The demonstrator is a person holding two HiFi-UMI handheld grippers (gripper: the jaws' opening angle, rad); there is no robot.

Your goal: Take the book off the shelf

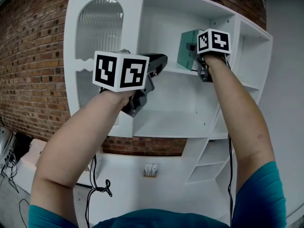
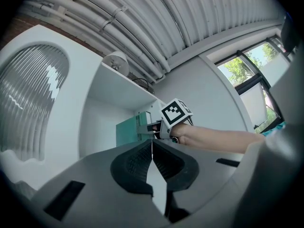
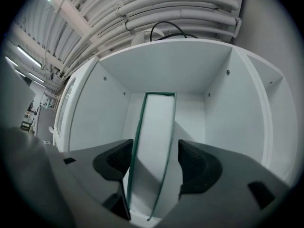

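1. Brick wall (image 1: 28,80) backs the white shelf unit (image 1: 171,122).
2. My right gripper (image 3: 151,163) stands wide, one jaw on each side of the green book (image 3: 154,127), with a gap at the right jaw.
3. Book stands upright in the upper compartment.
4. My left gripper (image 2: 152,158) is closed and empty, held off to the left.

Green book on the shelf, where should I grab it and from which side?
Pinch it across both covers near the page edge, coming straight in from the open front of the shelf. The book stands upright alone, pages facing out, and the right hand-held gripper straddles it.
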